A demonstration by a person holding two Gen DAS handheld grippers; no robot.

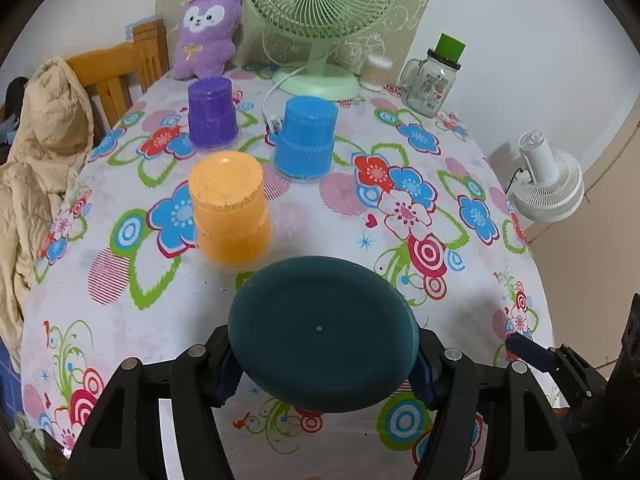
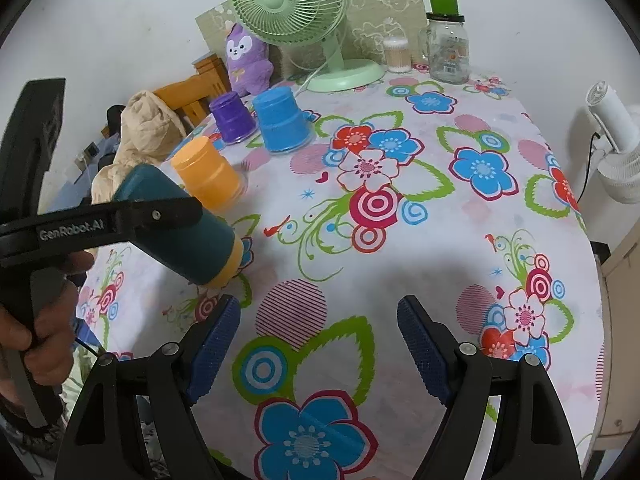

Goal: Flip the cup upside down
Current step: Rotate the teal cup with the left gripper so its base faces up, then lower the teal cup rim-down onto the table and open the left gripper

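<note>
Left wrist view: left gripper (image 1: 324,368) pinches one teal cup (image 1: 322,334); three inverted cups (image 1: 230,210) stand; right gripper (image 2: 320,352) fingers spread.

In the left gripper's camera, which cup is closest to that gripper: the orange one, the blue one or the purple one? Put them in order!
1. Orange cup: just ahead of the left gripper, slightly left.
2. Blue cup: farther back, near the middle.
3. Purple cup: farthest, back left, by the plush toy.
</note>
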